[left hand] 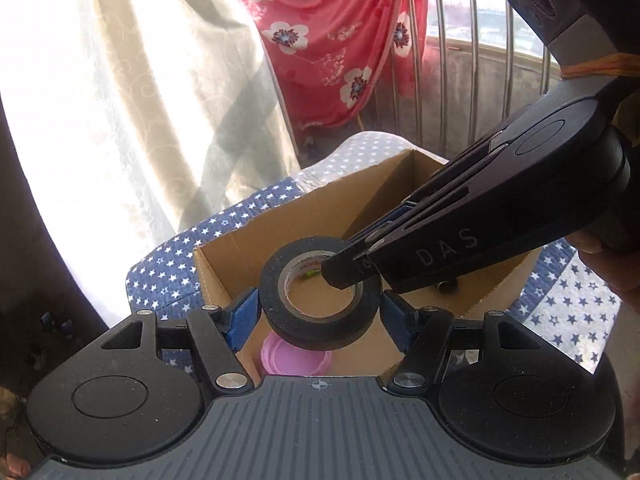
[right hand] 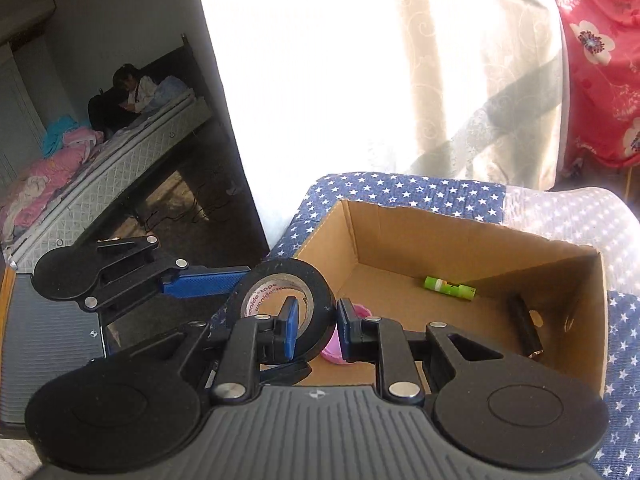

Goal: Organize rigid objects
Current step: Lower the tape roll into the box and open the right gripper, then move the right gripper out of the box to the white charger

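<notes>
Black tape roll point(left hand: 318, 292) pinched through core by right gripper point(right hand: 316, 322), flanked by spread left gripper point(left hand: 316, 312); lower level into open brown cardboard box point(right hand: 472, 236), clear of pink round lid point(left hand: 296, 356); release once resting.

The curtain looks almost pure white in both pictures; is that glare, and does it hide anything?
Left wrist view: the backlit curtain is blown out, with soft bar shadows crossing it; the tape roll stays sharp. Right wrist view: the same glare, while the cardboard box shows hard sun-and-shade edges; straight lines bow near the corners.

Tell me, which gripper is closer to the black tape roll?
Right. The right gripper pinches the black tape roll's wall, one finger inside the hole. The left gripper straddles the roll; whether its pads touch, I cannot tell.
</notes>
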A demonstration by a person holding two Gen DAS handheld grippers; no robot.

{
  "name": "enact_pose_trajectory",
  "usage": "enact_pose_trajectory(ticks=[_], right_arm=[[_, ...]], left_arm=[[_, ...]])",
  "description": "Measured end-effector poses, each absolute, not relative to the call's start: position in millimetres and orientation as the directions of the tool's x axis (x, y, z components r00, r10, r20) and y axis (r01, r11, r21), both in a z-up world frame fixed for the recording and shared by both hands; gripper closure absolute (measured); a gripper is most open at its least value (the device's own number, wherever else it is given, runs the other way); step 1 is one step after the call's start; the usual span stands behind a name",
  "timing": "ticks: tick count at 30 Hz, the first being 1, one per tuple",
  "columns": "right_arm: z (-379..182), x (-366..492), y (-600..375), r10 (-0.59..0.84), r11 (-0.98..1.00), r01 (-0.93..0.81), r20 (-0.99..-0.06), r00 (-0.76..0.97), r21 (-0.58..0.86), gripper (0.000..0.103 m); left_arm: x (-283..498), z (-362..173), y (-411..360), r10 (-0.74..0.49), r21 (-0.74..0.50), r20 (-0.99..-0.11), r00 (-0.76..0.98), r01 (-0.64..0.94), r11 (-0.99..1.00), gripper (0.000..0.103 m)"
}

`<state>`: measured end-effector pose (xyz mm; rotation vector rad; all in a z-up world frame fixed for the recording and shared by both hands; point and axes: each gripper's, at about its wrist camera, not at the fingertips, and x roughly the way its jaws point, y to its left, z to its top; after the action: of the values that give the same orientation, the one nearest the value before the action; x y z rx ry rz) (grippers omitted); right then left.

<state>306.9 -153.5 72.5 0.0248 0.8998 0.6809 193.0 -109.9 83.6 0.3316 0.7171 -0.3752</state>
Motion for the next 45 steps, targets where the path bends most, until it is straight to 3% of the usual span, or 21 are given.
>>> enact_pose_trajectory(ticks=[7,13,30,39,45], right_arm=[[1.3,398.4,-169.2,0.498,0.834,-0.404,-0.828,0.258,0.376,0.081],[-43.0,432.7,-170.2,0.475,0.849,-0.348,-0.863,0.17,0.398,0.081],[-68.7,477.2,-128.6,0.501,0.845,-0.298,-0.852,0.152,0.444,0.08],[-36.7,466.1,-156.6,0.53,0.839,-0.268,-0.822,0.209,0.473,0.077],[6.8,426.7,-192.8,0.608,0.791,-0.287,-0.746,0.272,0.54,0.076]], left_arm=[[291.6,27.9,-144.3,-0.182,0.08,-0.865,0.468,0.486,0.87,0.038],[323.5,-7.5,-152.4,-0.118,0.083,-0.919,0.377,0.477,0.875,0.037],[357.7,-41.7,-125.8,0.029,0.176,-0.923,0.384,0.355,0.918,0.036],[334.2,-26.2,-124.4,0.017,0.204,-0.88,0.475,0.343,0.917,0.034],[301.0,0.0,-108.0,-0.017,0.183,-0.847,0.531,0.321,0.929,0.034]])
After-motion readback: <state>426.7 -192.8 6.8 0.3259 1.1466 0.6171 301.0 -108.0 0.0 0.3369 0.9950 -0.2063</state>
